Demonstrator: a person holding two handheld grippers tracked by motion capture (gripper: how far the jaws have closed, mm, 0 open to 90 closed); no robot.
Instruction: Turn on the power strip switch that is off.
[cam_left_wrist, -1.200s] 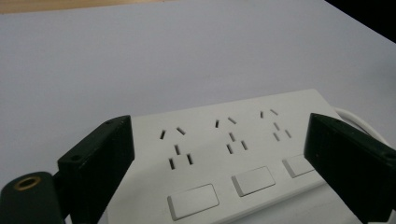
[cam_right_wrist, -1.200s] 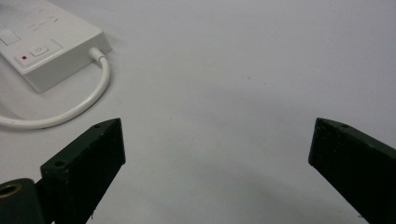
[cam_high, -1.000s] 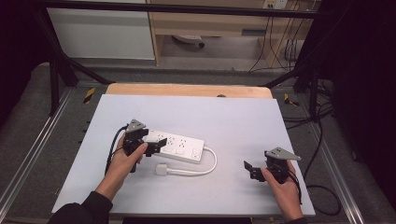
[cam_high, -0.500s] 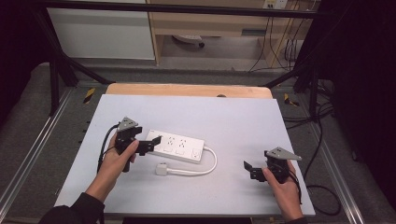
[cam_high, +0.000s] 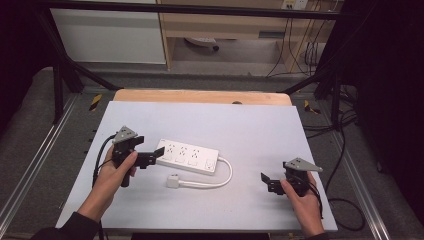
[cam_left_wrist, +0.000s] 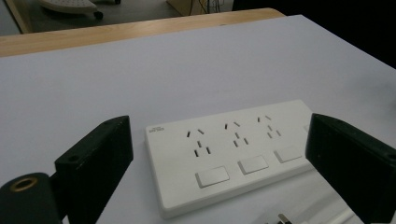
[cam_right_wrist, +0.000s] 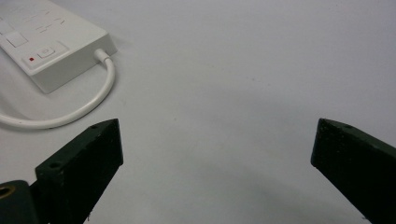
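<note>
Power strip (cam_high: 188, 156) flat near the middle of the table (cam_high: 250, 125), sockets up, white cord (cam_high: 220, 177) looping to a plug (cam_high: 173, 181) just in front. Probably light, rigid, smooth plastic, likely to slide if nudged; best pinched across the narrow width near an end. Left gripper (cam_high: 152, 155) wide open, empty, jaws at the strip's left end. Right gripper (cam_high: 266, 181) wide open, empty, well apart at the right.
</note>
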